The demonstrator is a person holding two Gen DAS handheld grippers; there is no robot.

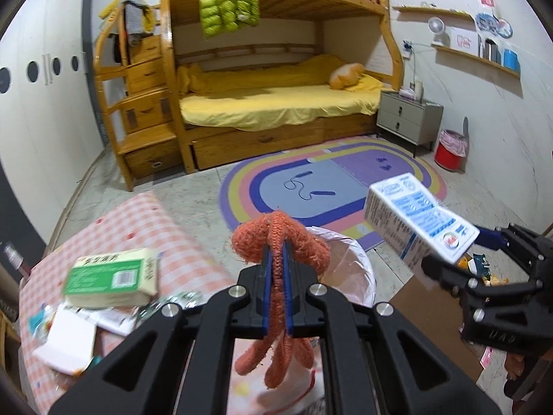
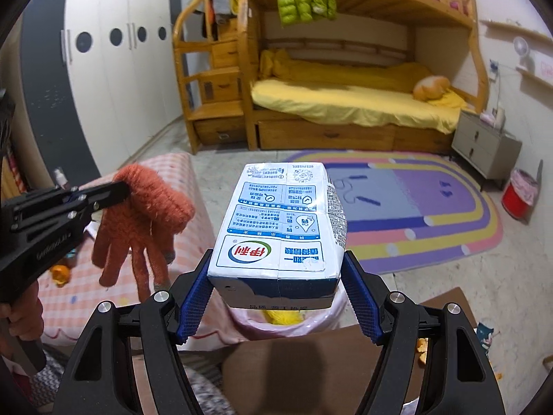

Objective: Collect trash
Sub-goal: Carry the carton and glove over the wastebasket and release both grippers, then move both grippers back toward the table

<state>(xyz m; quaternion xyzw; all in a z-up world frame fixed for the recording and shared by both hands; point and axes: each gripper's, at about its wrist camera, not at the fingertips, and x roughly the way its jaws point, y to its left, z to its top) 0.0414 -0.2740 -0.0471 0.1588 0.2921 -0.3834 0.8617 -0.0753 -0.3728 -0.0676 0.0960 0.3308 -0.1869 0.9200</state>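
Note:
My left gripper (image 1: pixel 276 259) is shut on an orange knitted glove (image 1: pixel 280 242), which hangs over a bin lined with a pink bag (image 1: pixel 356 276); the left gripper (image 2: pixel 121 186) and the glove (image 2: pixel 145 221) also show in the right wrist view. My right gripper (image 2: pixel 276 276) is shut on a white and blue milk carton (image 2: pixel 280 228), held above the same pink-lined bin (image 2: pixel 287 325). From the left wrist view the carton (image 1: pixel 414 221) is to the right of the glove, with the right gripper (image 1: pixel 449 259) behind it.
A low table with a pink checked cloth (image 1: pixel 138 221) holds a green tissue pack (image 1: pixel 110 276) and paper scraps (image 1: pixel 69 342). A cardboard sheet (image 1: pixel 432 325) and peel bits lie on the floor at right. A rug (image 1: pixel 331 186), bunk bed (image 1: pixel 276 97), nightstand (image 1: pixel 408 117) and red bin (image 1: pixel 449 152) stand beyond.

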